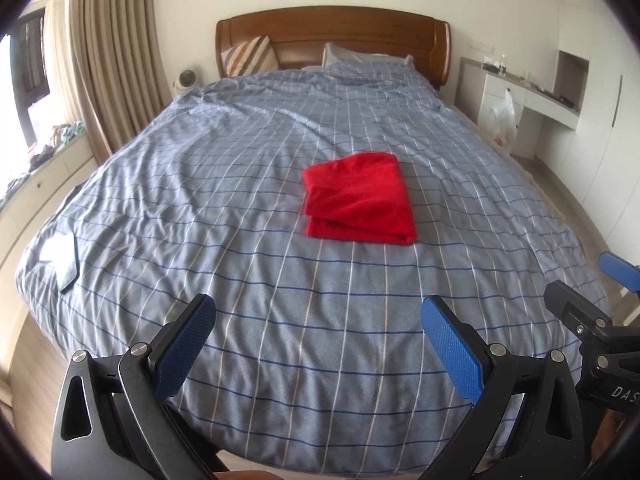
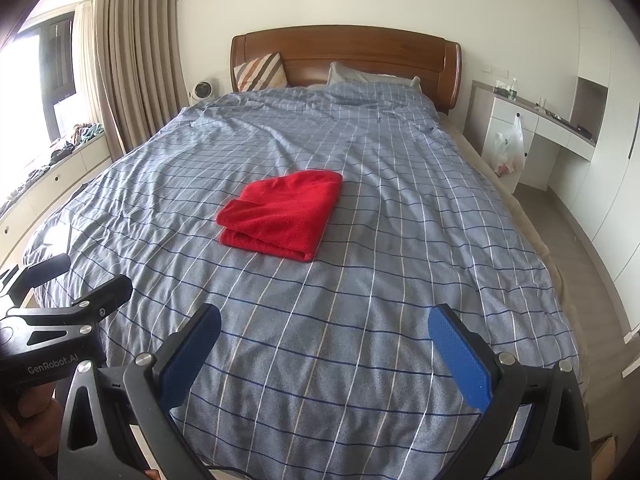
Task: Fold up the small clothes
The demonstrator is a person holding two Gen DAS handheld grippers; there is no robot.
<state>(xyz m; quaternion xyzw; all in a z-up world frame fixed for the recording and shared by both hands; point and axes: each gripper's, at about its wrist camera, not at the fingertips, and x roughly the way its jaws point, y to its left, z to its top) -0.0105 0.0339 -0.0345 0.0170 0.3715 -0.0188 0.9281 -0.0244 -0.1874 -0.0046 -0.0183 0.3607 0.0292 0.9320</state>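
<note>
**Folded red garment on the bed, both tools withdrawn**

The red garment [image 1: 358, 198] lies folded in a compact rectangle near the middle of the bed [image 1: 200, 200], its doubled edge facing me and its long axis running roughly away toward the headboard [image 1: 332, 36]. It sits well ahead of both tools. In the left view it lies ahead and slightly right; in the right view [image 2: 282, 216] ahead and to the left, so it lies between the two, neither clearly nearer. I hold the left hand-held gripper [image 1: 318, 346] spread wide, gripping nothing and touching no cloth. The right hand-held gripper [image 2: 324, 356] is likewise spread wide and empty above the checked cover. I judge the fold essentially complete.
</note>
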